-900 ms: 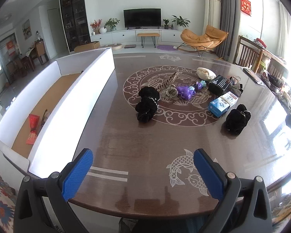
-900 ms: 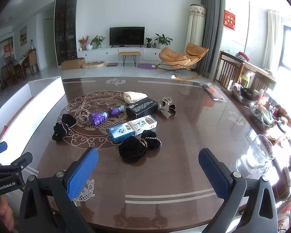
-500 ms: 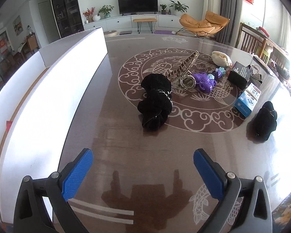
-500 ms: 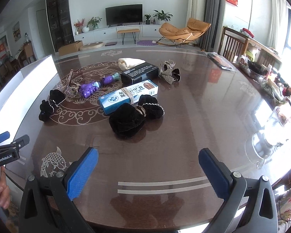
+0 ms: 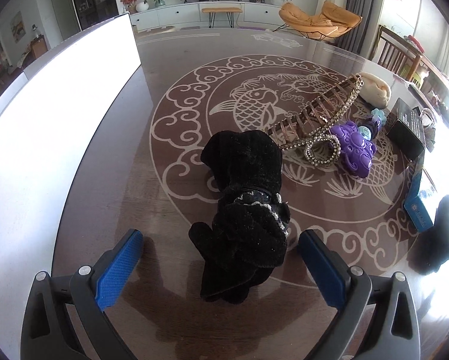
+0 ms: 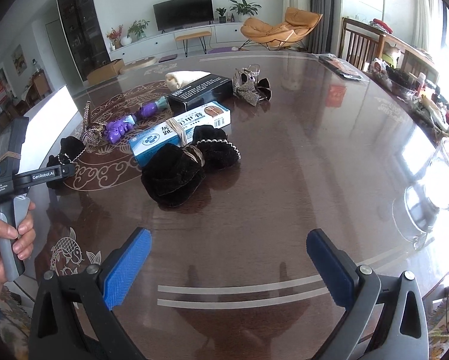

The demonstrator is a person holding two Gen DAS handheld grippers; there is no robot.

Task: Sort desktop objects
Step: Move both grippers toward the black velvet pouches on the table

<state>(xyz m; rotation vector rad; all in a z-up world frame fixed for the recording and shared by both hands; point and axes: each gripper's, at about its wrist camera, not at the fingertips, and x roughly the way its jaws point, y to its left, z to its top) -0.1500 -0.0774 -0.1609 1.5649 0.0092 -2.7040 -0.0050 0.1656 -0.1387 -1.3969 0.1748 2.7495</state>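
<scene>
Sorting barely begun – left tongs (image 5: 220, 250) wide, straddled black velvet bow (image 5: 244, 210), ungripped; right tongs (image 6: 229, 250) wide, empty; second bow (image 6: 188, 165), boxes, purple toy (image 5: 355, 150) remained on tabletop (image 6: 284, 195)

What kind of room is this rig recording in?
Most likely a home living and dining room: a wall-mounted TV over a low white cabinet, an orange lounge chair, and a big dark dining table with fish inlay.

White box wall (image 5: 59, 114) close left of black bow (image 5: 245, 210)
</scene>
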